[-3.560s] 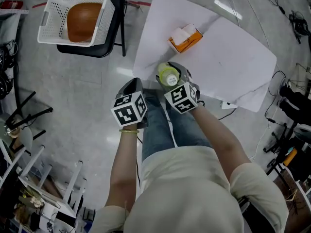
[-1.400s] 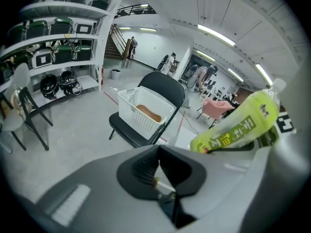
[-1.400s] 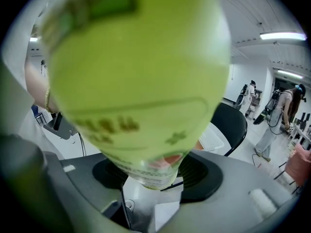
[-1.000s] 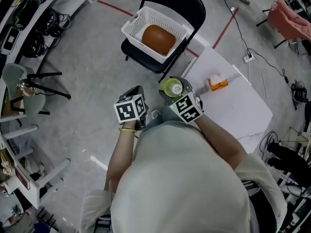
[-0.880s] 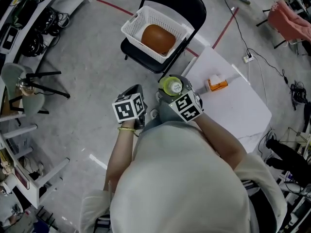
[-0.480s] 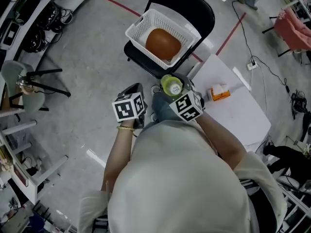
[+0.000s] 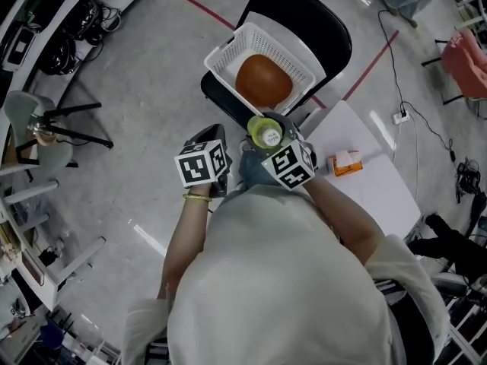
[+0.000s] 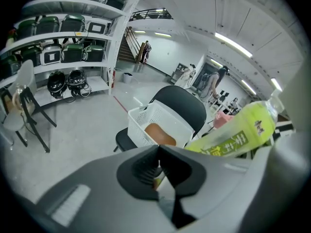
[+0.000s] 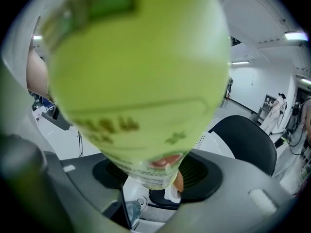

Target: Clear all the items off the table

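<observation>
Bottle of yellow-green plastic (image 9: 141,81) sits clamped between the jaws of the right gripper (image 9: 155,176), close to the white mesh basket (image 7: 228,42) on the black chair (image 7: 319,21). The left gripper (image 8: 159,152) has its jaws pressed together, with nothing between them.

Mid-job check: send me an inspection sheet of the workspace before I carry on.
Surface: white table, partly in view.
Job's things: green bottle in right tongs; orange carton on table; brown round item in white basket on black chair.
Clutter: nothing seen.
Grippers: left tongs shut, empty; right tongs shut on green bottle.
Cables: power strip with its cable on floor beside table.
Surroundings: shelving with stored gear.
</observation>
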The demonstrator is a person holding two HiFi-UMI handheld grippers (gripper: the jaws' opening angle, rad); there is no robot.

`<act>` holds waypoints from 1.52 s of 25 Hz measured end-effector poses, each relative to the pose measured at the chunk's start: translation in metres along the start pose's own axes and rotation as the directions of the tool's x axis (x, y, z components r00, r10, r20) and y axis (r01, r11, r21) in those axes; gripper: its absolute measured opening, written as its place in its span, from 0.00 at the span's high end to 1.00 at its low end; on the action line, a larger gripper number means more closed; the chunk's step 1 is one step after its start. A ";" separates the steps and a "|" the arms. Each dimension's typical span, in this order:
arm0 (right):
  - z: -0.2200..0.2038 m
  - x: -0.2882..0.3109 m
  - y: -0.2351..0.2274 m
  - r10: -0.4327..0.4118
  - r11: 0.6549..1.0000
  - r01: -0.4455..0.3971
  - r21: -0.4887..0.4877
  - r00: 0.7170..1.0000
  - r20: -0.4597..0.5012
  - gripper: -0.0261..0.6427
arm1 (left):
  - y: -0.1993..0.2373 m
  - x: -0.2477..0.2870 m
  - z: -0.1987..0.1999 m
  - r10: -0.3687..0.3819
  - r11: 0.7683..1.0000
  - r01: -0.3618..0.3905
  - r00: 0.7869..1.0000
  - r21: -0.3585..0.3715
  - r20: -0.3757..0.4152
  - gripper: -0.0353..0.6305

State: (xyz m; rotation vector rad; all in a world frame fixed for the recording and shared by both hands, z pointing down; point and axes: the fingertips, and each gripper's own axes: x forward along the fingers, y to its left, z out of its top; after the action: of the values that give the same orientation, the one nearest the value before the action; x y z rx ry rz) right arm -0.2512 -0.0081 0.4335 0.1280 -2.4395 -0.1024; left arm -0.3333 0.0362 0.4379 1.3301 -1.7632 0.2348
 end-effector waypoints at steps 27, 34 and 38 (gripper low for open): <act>0.023 0.072 -0.101 0.009 0.999 -0.009 0.033 1.000 -0.007 0.53 | 0.024 0.070 0.085 0.038 0.999 -0.038 0.999 -0.021 -0.007 0.93; 0.032 0.103 -0.116 -0.013 0.998 0.014 0.069 1.000 -0.013 0.53 | 0.049 0.085 0.093 0.037 0.999 -0.037 0.999 -0.019 -0.028 0.93; 0.034 0.127 -0.127 -0.031 0.996 0.034 0.084 0.999 -0.029 0.53 | 0.064 0.098 0.105 0.029 1.000 -0.029 0.999 -0.006 -0.038 0.93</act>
State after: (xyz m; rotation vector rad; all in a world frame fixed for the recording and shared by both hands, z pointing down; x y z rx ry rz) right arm -0.3615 -0.1483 0.4742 0.2054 -2.4150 -0.0116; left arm -0.4462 -0.0688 0.4701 1.2877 -1.7507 0.2685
